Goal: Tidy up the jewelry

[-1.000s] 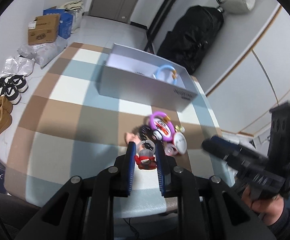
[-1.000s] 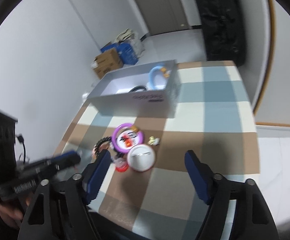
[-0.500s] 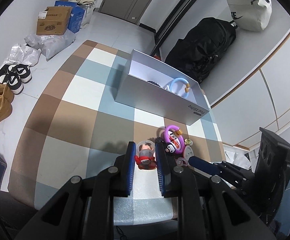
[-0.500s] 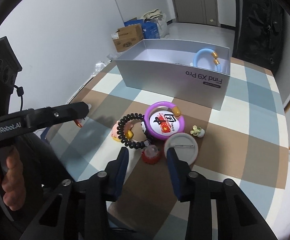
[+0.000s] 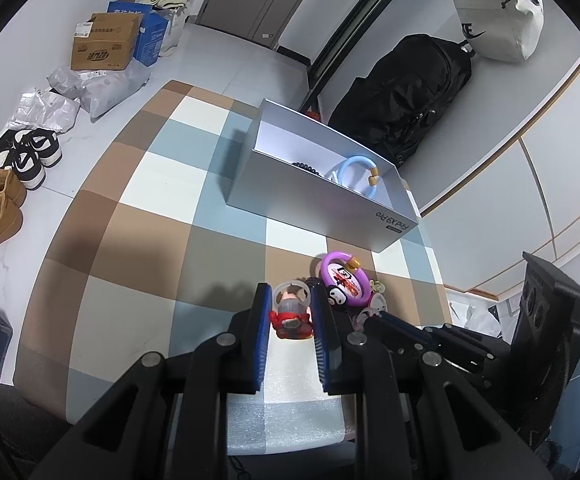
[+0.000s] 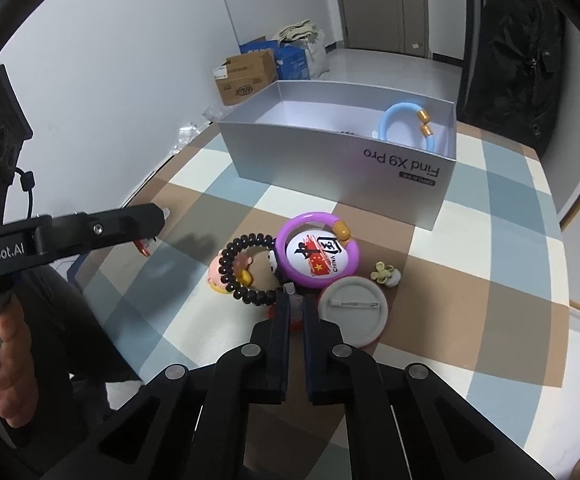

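While clamped on a red trinket (image 6: 296,312), right gripper (image 6: 296,302) beside badge (image 6: 352,309).

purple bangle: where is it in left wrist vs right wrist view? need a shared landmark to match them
Left wrist: purple bangle lies right of centre, just up and right of the left gripper.
Right wrist: purple bangle lies at centre, above the right gripper.
Shared landmark: the silver box just beyond it.
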Motion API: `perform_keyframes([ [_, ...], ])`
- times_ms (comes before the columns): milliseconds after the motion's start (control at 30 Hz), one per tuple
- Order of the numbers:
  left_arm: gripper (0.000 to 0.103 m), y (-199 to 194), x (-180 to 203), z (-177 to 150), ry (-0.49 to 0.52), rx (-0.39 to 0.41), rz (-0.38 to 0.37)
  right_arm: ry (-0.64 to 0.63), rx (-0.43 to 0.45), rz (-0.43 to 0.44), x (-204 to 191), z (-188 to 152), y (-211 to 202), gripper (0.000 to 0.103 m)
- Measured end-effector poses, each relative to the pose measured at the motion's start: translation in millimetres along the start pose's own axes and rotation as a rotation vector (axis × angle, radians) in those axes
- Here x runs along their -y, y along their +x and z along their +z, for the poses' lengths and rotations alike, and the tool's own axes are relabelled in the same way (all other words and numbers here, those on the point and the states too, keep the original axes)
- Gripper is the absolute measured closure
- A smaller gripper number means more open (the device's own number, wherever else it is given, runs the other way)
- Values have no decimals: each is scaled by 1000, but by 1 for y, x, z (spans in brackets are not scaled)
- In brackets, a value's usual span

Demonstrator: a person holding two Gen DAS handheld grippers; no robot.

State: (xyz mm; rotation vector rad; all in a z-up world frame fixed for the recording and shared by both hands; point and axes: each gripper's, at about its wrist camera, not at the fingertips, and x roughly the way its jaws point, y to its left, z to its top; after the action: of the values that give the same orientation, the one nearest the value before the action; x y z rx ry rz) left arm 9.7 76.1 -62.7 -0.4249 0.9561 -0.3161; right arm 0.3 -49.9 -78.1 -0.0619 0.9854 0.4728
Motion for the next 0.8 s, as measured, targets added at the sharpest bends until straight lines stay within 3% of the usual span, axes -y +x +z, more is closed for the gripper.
perform_keyframes([
  [800,88,2,11,6,17,13,24,182,123,105,28,11,-35,98],
])
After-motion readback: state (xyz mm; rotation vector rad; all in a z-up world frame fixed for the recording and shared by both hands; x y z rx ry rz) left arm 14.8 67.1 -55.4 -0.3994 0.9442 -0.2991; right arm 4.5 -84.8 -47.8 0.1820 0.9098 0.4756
